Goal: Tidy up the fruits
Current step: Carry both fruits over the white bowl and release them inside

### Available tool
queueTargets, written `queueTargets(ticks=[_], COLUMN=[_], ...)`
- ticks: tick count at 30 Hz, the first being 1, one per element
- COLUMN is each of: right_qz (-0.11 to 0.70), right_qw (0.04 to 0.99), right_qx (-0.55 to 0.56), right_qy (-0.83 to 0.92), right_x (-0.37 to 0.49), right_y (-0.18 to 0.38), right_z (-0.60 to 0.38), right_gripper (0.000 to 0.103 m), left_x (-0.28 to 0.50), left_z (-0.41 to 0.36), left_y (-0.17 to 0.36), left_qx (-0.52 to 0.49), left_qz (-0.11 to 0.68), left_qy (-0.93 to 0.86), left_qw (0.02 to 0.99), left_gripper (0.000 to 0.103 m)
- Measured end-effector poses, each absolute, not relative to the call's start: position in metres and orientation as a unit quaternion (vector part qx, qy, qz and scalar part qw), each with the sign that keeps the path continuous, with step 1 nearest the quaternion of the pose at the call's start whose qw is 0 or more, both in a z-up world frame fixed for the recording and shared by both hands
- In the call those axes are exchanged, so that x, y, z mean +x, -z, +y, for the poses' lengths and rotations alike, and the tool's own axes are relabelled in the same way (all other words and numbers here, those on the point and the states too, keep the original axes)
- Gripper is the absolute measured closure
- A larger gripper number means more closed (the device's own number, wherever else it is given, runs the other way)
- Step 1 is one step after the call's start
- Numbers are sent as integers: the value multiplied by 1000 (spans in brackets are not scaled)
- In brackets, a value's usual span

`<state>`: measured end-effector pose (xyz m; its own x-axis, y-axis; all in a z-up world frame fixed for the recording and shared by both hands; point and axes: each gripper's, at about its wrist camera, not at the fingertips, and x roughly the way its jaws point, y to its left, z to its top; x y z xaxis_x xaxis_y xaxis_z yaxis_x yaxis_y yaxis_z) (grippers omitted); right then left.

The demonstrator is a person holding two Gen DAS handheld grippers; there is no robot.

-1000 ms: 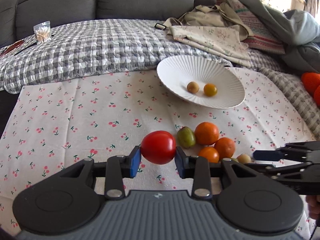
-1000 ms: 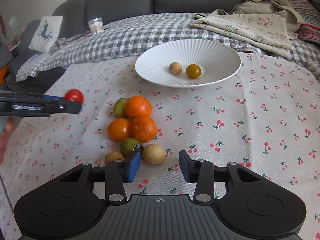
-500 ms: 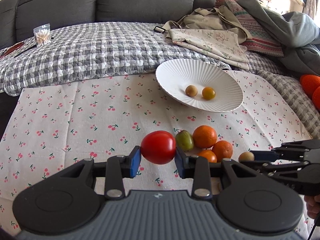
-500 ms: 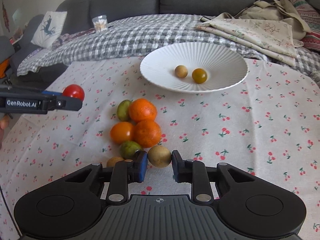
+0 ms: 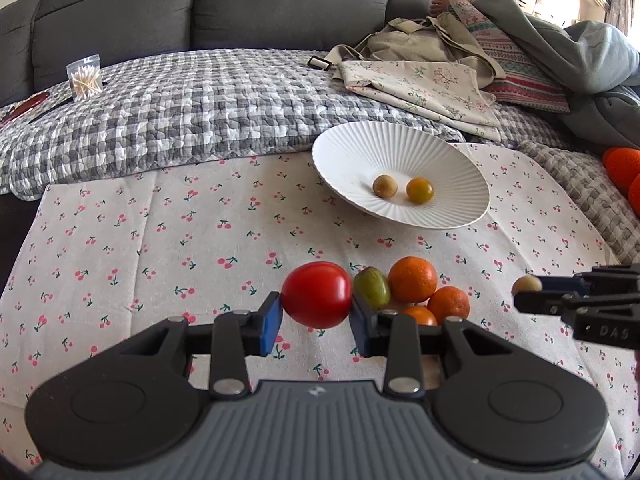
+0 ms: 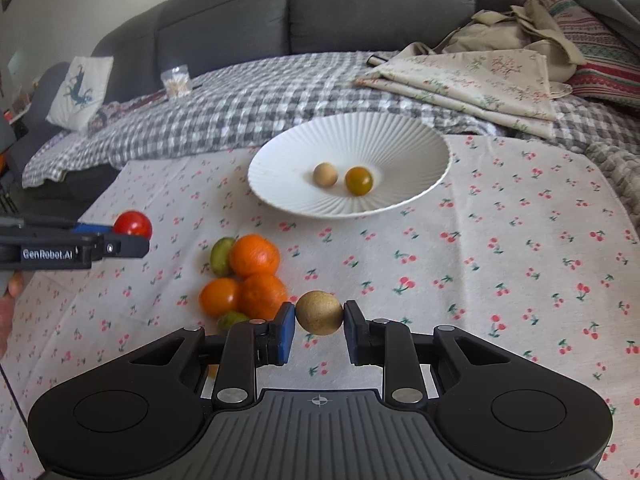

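My left gripper (image 5: 317,312) is shut on a red tomato (image 5: 317,300) and holds it above the cherry-print cloth. My right gripper (image 6: 319,322) is shut on a small round brown fruit (image 6: 319,312), lifted just off the cloth. In the left wrist view that brown fruit (image 5: 526,284) shows at the right gripper's tip. In the right wrist view the red tomato (image 6: 133,224) shows at the left gripper's tip. A pile of oranges (image 6: 254,256) and green fruits (image 6: 222,255) lies on the cloth. The white ribbed plate (image 6: 280,152) holds a tan ball (image 6: 325,174) and a yellow-green tomato (image 6: 359,180).
A grey checked quilt (image 5: 192,104) covers the sofa seat behind the cloth. Folded fabrics and cushions (image 5: 432,80) are piled at the back right. A clear box of cotton swabs (image 5: 84,80) stands at the back left. A hand (image 6: 8,300) shows at the far left.
My right gripper closed on the brown fruit beside the pile and lifted it off the cloth. The left gripper kept still with the red tomato.
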<state>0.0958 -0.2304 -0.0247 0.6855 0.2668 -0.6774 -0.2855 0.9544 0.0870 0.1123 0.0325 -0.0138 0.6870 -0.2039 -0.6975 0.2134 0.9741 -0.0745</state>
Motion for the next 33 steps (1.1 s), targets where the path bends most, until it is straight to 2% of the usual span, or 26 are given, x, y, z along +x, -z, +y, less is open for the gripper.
queueTargets(ticks=[33], right_qz=[305], right_qw=[947], right_qx=[9], right_qy=[-104], right_x=[134], right_y=[-2], right_z=[-253], right_gripper=[78], left_x=[158], left_z=[-15], left_y=[22], left_qx=[39], left_qz=[317], left_qy=[139], left_qw=[937], left_gripper=[68])
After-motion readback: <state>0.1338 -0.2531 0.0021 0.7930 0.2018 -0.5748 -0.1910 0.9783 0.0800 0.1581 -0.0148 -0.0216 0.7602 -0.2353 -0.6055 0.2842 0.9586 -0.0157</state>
